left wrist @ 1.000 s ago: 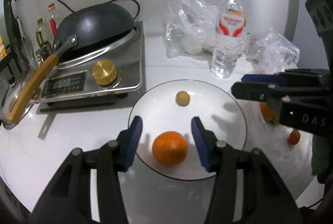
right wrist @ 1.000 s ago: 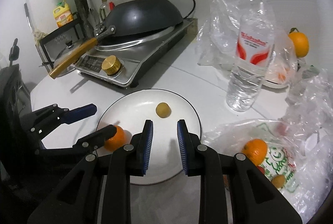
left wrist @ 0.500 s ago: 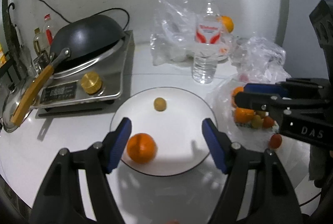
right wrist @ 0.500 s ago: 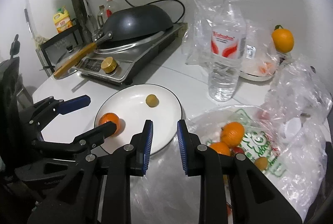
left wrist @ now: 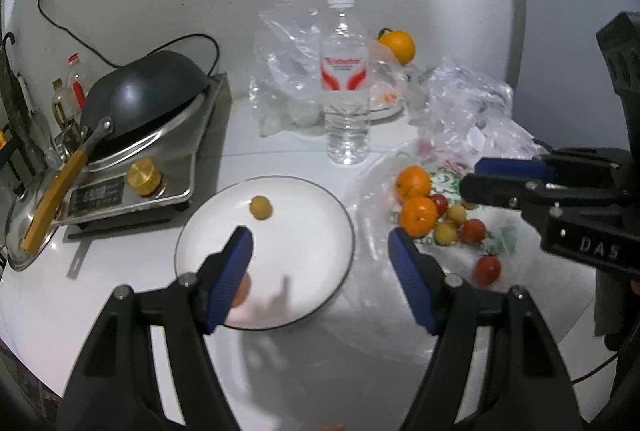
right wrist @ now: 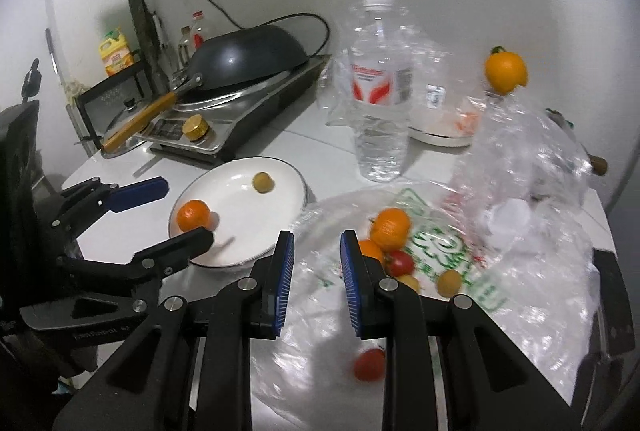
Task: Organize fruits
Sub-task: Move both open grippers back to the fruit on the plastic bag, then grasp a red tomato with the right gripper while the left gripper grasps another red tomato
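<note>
plate [left wrist: 344,231]: landmark, mid-table
orange [right wrist: 193,215] + small fruit [left wrist: 261,207]: on plate
stove w/ wok [left wrist: 144,103]: behind-left of plate
bottle [left wrist: 346,87]: behind-right of plate
fruit pile [left wrist: 436,211]: on bag, right of plate

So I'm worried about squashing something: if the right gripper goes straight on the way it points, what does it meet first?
Probably the plastic bag spread on the table, just left of the fruit pile. The right gripper holds nothing; depth is hard to judge.
</note>
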